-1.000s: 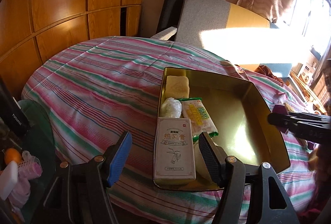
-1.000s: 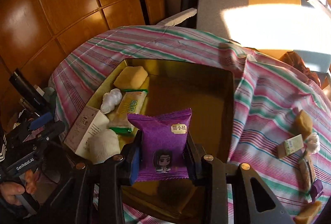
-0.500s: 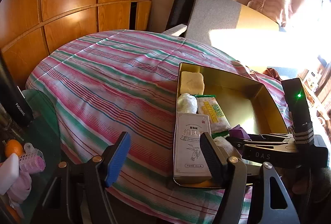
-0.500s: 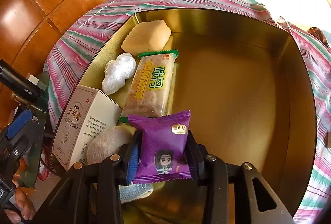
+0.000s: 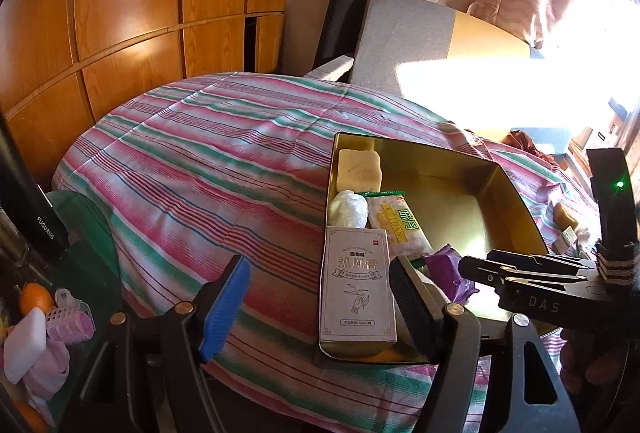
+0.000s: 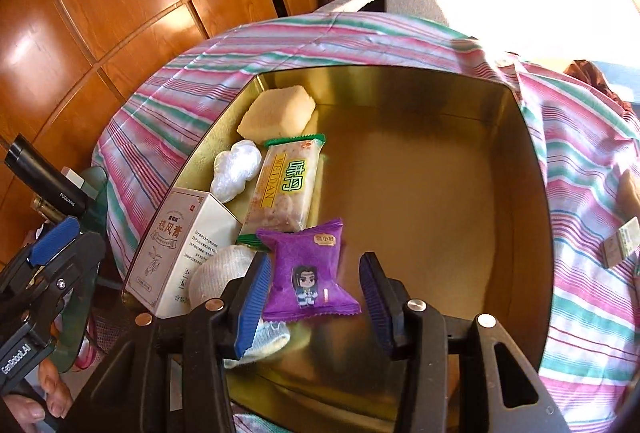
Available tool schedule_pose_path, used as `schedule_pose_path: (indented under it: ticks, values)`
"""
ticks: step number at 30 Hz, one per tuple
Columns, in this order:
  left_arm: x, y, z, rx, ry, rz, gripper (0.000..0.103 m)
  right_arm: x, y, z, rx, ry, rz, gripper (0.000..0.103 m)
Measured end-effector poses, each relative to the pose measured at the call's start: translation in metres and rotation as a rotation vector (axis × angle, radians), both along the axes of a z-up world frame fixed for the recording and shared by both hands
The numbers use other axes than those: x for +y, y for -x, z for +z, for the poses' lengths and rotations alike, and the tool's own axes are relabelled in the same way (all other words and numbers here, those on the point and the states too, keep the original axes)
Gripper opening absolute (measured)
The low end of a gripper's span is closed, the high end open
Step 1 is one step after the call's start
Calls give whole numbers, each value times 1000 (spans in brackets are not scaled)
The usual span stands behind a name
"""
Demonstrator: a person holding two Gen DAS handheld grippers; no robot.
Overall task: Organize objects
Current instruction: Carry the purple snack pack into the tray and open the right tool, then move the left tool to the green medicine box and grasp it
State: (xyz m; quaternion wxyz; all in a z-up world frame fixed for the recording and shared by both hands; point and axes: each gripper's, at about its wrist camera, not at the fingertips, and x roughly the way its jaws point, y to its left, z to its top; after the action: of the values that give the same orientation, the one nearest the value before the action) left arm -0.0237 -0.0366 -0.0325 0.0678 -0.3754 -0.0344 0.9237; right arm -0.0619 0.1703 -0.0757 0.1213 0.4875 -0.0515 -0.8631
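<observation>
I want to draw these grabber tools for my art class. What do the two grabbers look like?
Both are black plastic clamps with silver rivets. The left gripper has one ribbed blue pad and one ribbed black pad; its side reads "GenRobot.AI". The right gripper has ribbed blue pads. From the left wrist view its side shows letters "DAS", a small green light and striped white bands.

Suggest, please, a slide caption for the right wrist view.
Right gripper, jaws opening, releases a purple snack packet into the gold tin beside a white box.
</observation>
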Motion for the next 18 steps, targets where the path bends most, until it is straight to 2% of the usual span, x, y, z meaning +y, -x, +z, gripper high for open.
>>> schedule_pose_path:
  ticks: [12, 18]
  values:
    - [18, -9, 9, 21, 28, -44, 74, 18, -33, 25, 110, -58, -57, 46]
    - [30, -13, 12, 32, 47, -72, 77, 40, -45, 38, 159, -68, -102, 46]
